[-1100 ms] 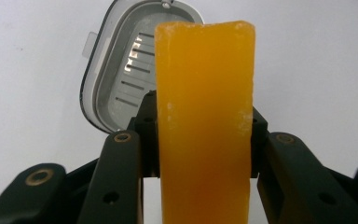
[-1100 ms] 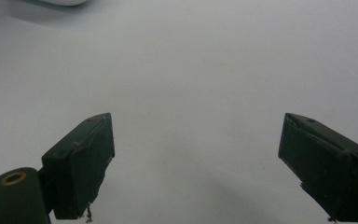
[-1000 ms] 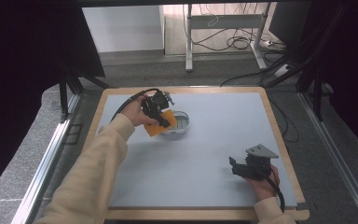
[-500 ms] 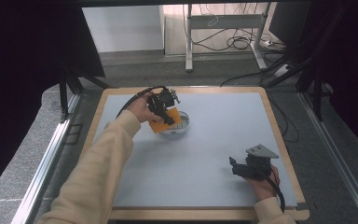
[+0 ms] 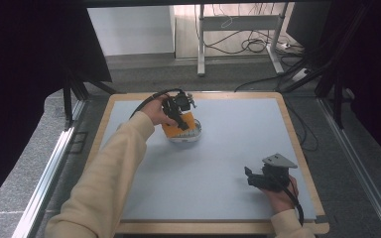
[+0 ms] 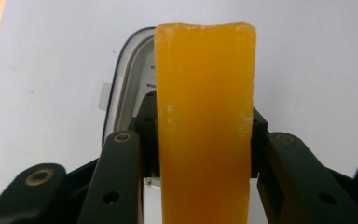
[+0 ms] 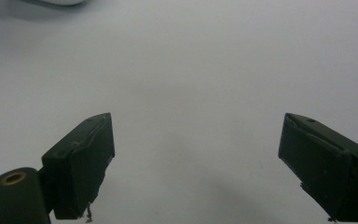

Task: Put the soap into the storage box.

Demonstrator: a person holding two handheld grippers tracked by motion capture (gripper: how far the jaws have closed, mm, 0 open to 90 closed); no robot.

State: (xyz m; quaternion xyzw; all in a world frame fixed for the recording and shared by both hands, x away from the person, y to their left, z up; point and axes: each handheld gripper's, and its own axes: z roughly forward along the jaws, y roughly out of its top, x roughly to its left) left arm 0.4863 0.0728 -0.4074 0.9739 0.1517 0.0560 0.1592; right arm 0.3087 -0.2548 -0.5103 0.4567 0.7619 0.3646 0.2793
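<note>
An orange sponge [image 6: 205, 116] stands on edge between the jaws of my left gripper [image 6: 200, 135], which is shut on it. In the high view the left gripper [image 5: 178, 113] holds the orange sponge [image 5: 180, 124] just over a white dish with a dark rim [image 5: 191, 135] at the mat's far left. That white dish [image 6: 133, 84] shows behind the sponge in the left gripper view. My right gripper [image 5: 253, 177] rests low near the front right of the mat, jaws wide apart. In its own view the right gripper [image 7: 196, 163] frames nothing but bare mat.
A pale blue-grey mat [image 5: 228, 148] covers a wooden-edged table [image 5: 297, 144]. Beyond the far edge lie a floor with cables [image 5: 243, 44] and a metal table frame [image 5: 238, 25]. Dark stands flank both sides.
The left gripper has carried the sponge slightly rightward, onto the white dish. The right gripper has stayed put.
</note>
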